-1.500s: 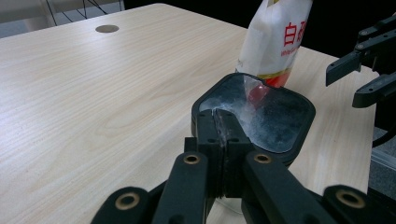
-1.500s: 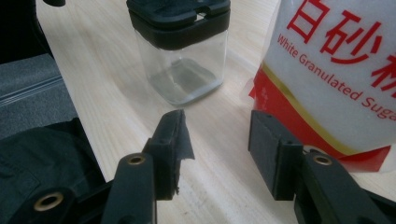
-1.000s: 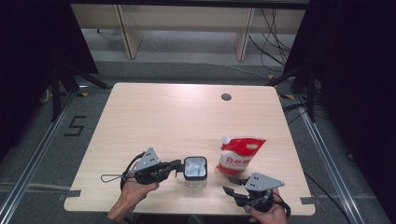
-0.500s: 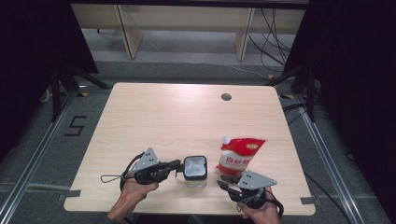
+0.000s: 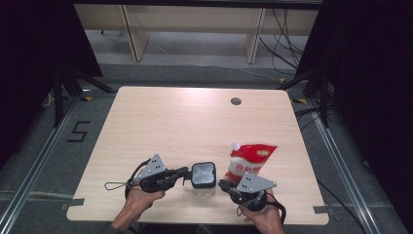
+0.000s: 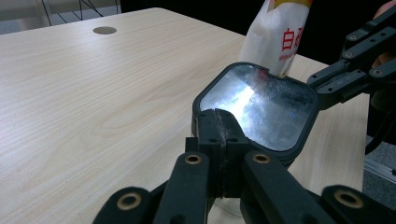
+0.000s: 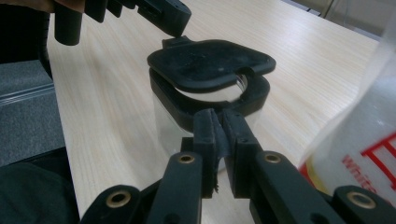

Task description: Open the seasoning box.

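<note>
A small clear container [image 5: 203,188] with a black-framed lid [image 5: 203,174] stands near the table's front edge. My left gripper [image 5: 184,171] is shut on the lid's left edge [image 6: 223,123]. In the right gripper view the lid [image 7: 210,63] sits tilted up off the black rim [image 7: 254,95]. My right gripper [image 5: 221,184] meets the container from the right. Its jaws have just been closing and now pinch the rim [image 7: 219,119]. A red and white pouch [image 5: 251,161] stands just behind the right gripper.
The light wooden table [image 5: 195,122] has a round cable hole [image 5: 236,101] at the back right. A wooden shelf frame [image 5: 195,19] stands beyond the far edge. The pouch [image 7: 369,140] is close beside the right jaws.
My right gripper has moved left up to the container and its jaws have closed on the rim. The left gripper and the pouch have stayed put.
</note>
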### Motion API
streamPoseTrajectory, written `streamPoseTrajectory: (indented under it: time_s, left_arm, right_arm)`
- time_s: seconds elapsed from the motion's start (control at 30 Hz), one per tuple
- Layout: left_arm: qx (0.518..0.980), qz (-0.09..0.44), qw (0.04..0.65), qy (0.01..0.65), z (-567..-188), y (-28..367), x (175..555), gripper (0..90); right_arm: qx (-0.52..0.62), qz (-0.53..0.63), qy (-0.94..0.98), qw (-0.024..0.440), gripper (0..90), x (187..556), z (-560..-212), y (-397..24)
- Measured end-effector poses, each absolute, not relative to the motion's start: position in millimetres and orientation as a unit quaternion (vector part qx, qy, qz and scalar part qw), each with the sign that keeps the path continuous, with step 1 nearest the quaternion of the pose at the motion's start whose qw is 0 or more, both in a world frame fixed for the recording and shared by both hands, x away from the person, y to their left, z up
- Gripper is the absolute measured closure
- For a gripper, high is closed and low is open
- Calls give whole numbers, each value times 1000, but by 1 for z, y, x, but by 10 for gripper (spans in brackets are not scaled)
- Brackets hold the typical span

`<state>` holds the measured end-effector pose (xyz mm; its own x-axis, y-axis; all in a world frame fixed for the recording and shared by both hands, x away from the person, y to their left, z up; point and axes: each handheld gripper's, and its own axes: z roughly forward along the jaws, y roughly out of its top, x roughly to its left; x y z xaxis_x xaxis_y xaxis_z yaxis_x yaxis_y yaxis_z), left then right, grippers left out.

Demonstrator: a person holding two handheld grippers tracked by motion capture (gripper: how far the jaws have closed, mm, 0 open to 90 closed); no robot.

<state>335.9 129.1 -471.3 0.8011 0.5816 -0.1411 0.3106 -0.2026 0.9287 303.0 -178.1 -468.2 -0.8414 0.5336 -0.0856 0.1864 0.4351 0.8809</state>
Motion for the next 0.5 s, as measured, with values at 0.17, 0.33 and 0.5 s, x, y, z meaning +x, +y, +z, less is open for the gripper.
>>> streamPoseTrajectory:
  time_s: [0.17, 0.33, 0.5]
  left_arm:
    - [767, 120, 560, 290, -471, 129, 336, 891]
    - [775, 130, 551, 282, -469, 128, 335, 891]
    - [784, 151, 543, 260, -466, 127, 333, 722]
  right_arm:
    - [206, 481, 833, 181, 871, 306, -468, -171]
    - [202, 475, 836, 184, 880, 306, -465, -168]
    - [201, 477, 836, 185, 880, 308, -464, -168]
